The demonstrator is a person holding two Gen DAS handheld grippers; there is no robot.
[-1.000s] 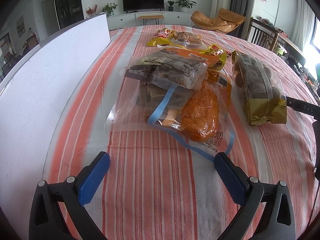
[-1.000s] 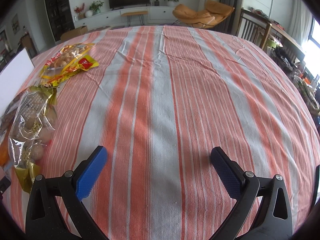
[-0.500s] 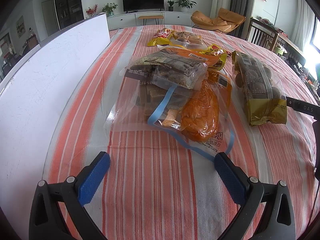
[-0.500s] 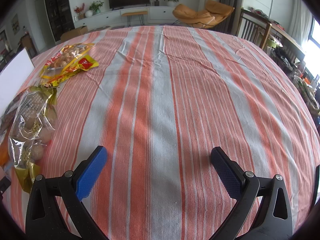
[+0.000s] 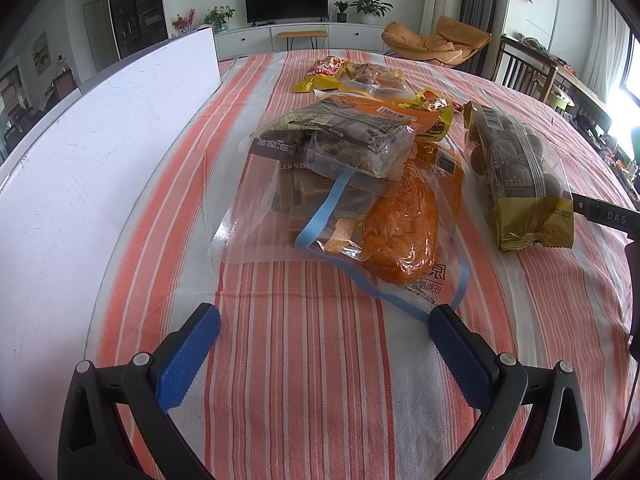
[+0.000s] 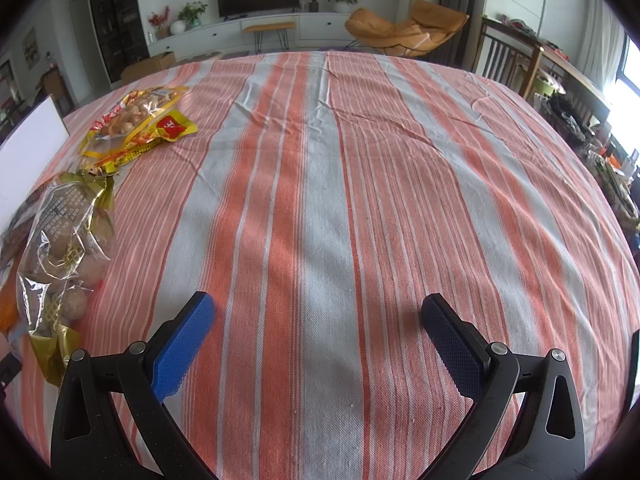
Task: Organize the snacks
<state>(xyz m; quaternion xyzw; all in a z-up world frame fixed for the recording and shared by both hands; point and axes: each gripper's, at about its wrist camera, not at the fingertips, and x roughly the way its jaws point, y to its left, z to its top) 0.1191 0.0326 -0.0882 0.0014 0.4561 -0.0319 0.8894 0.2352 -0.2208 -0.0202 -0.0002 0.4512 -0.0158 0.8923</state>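
Left wrist view: I hold the left hand-held gripper [image 5: 324,334] released, its blue pads [image 5: 188,360] spread wide above the striped tablecloth [image 5: 304,380] of the worktop, touching nothing. Just beyond it lies a clear zip bag [image 5: 320,216] with a blue seal strip, containing brown cake pieces and an orange snack pack [image 5: 400,232]. A brown snack packet [image 5: 332,144] rests across the top of the bag. To the right, apart from the bag, lies a gold-edged packet of round snacks [image 5: 520,176]. Farther off I see yellow snack packets [image 5: 352,76]. A white board [image 5: 80,152] stands along the left edge of the worktop.

Right wrist view: I hold the right hand-held gripper [image 6: 316,330] equally released, empty, over bare cloth. The gold-edged packet of round snacks [image 6: 60,248] lies at near left; a yellow nut packet [image 6: 136,128] lies farther left.
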